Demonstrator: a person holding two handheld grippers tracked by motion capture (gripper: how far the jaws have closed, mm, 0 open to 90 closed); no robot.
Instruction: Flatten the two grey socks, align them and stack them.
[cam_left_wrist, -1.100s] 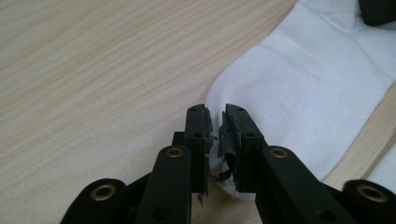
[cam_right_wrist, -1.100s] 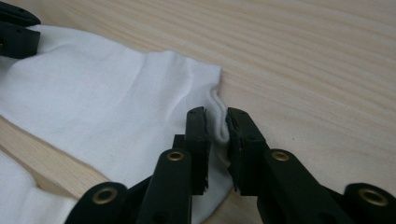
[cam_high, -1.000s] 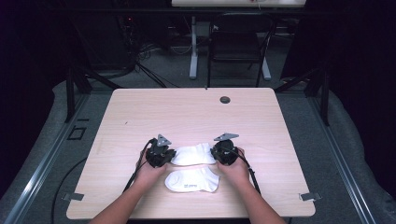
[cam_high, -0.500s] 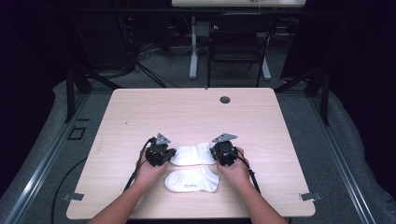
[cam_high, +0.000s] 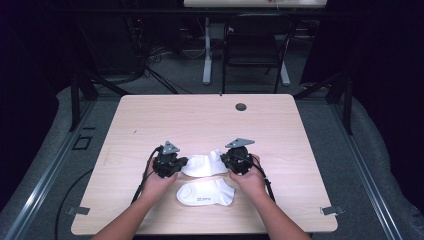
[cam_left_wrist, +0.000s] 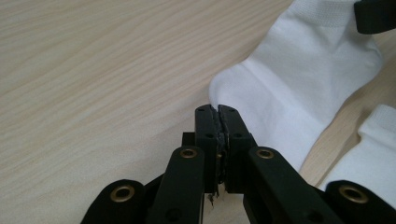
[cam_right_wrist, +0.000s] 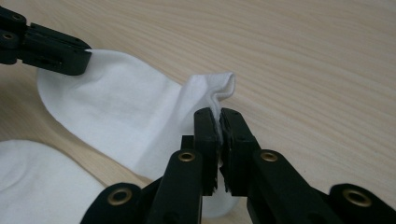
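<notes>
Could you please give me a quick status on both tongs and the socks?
Left tongs shut on far sock toe; right tongs shut on its cuff. Near sock flat on table. Nothing in the way.

Soft white knit cloth on the far sock (cam_left_wrist: 299, 88), fine ribbing at its cuff, matt all over. The table (cam_high: 200, 125) reads as pale wood-grain, smooth, probably laminate. Left gripper (cam_left_wrist: 218, 112) and right gripper (cam_right_wrist: 218, 114): black matt plastic with brassy metal rivets.

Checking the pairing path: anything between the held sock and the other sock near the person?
Nothing visible. Both claws, left and right, are shut on the far sock; only bare table separates it from the near sock.
</notes>
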